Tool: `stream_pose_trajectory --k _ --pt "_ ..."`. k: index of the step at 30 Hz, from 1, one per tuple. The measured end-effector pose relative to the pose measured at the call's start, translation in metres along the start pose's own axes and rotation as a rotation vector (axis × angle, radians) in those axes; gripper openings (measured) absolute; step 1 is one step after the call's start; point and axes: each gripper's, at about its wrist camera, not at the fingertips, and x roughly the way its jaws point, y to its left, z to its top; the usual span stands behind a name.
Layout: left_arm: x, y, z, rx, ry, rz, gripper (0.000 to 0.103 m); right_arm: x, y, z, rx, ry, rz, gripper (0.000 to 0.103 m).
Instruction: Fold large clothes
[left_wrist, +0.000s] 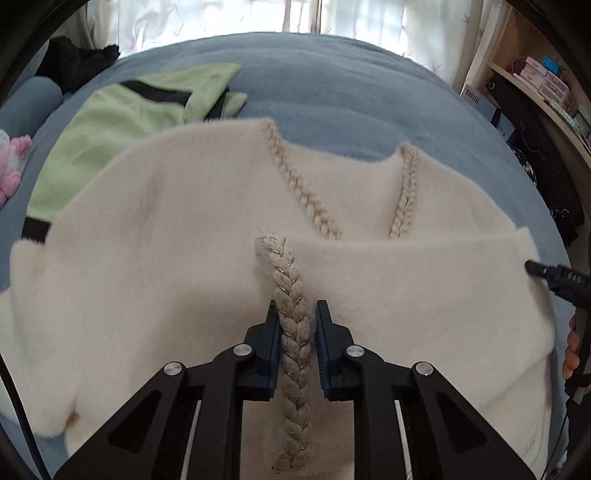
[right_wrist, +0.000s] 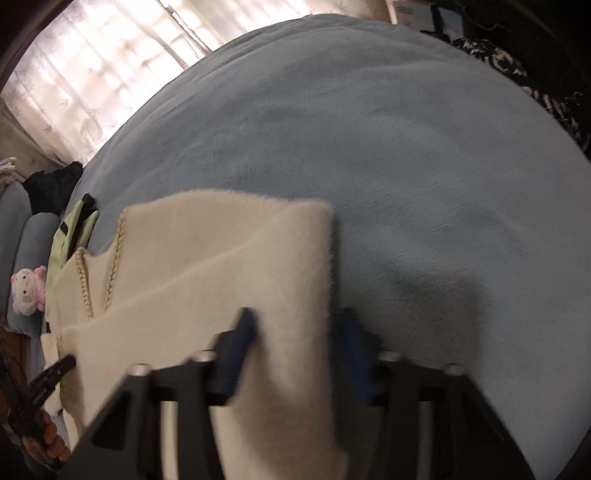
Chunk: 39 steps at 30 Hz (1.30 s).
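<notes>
A cream fuzzy cardigan (left_wrist: 166, 258) with braided trim lies spread on the blue bed cover (left_wrist: 332, 92). Its lower part is folded up over the body. My left gripper (left_wrist: 297, 314) is closed on the braided trim (left_wrist: 293, 332) at the folded edge. My right gripper (right_wrist: 295, 325) straddles the cardigan's right folded edge (right_wrist: 288, 266), with its jaws apart and cloth between them. The right gripper's tip shows in the left wrist view (left_wrist: 546, 273). The left gripper's tip shows in the right wrist view (right_wrist: 62, 365).
A light green garment with black stripes (left_wrist: 122, 125) lies behind the cardigan at the left. A black garment (left_wrist: 77, 62) and a pink plush toy (left_wrist: 13, 162) sit at the far left. Shelves with boxes (left_wrist: 546, 85) stand at the right. Curtains (right_wrist: 92, 74) hang behind the bed.
</notes>
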Motion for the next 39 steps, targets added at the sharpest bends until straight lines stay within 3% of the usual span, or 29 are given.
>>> stream_pose_trajectory --k 3,6,7,10,12,16,19,26,27,28,29,32,35,39 --pt "-0.013 -0.011 0.011 0.034 -0.056 -0.003 0.014 -0.014 0.006 -0.001 -0.027 -0.073 -0.015 0.014" --pt "-0.019 -0.025 0.02 0.069 -0.114 0.006 0.014 -0.027 0.003 -0.002 0.01 -0.168 -0.005 0.014" --pt "-0.017 -0.027 0.02 0.075 -0.122 0.024 0.014 -0.022 0.0 -0.003 0.021 -0.163 -0.02 0.014" --pt "0.009 -0.026 0.017 0.078 -0.072 0.079 0.015 0.002 -0.004 -0.006 0.017 -0.096 -0.074 0.022" --pt "0.021 -0.02 0.011 0.057 -0.035 0.095 0.02 -0.001 -0.01 -0.008 0.051 -0.097 -0.05 0.03" --pt "0.016 0.003 0.007 -0.042 -0.006 0.012 0.03 -0.03 -0.025 -0.016 0.112 -0.088 0.037 0.045" --pt "0.003 0.013 -0.001 -0.055 -0.007 -0.005 0.039 -0.05 -0.026 -0.03 0.064 -0.084 0.046 0.047" --pt "-0.003 0.015 -0.032 -0.005 0.047 -0.017 0.039 -0.054 -0.015 -0.075 -0.092 0.007 0.045 0.047" --pt "-0.002 0.013 -0.034 -0.001 0.049 -0.004 0.039 -0.052 -0.013 -0.082 -0.115 0.003 0.024 0.043" --pt "-0.002 0.012 -0.035 -0.002 0.046 0.001 0.032 -0.05 -0.011 -0.087 -0.125 -0.006 0.006 0.027" --pt "-0.003 0.011 -0.036 -0.007 0.046 -0.015 0.017 -0.05 -0.011 -0.088 -0.118 -0.006 -0.004 0.025" --pt "-0.003 0.008 -0.038 -0.013 0.026 0.007 0.017 -0.056 -0.019 -0.092 -0.071 -0.055 0.003 0.023" --pt "0.001 0.004 -0.047 0.017 0.009 0.029 0.018 -0.044 -0.018 -0.1 -0.081 -0.022 -0.05 0.025" --pt "-0.014 0.004 -0.046 -0.006 -0.02 0.014 0.019 -0.069 -0.001 -0.096 -0.087 -0.041 -0.149 0.031"
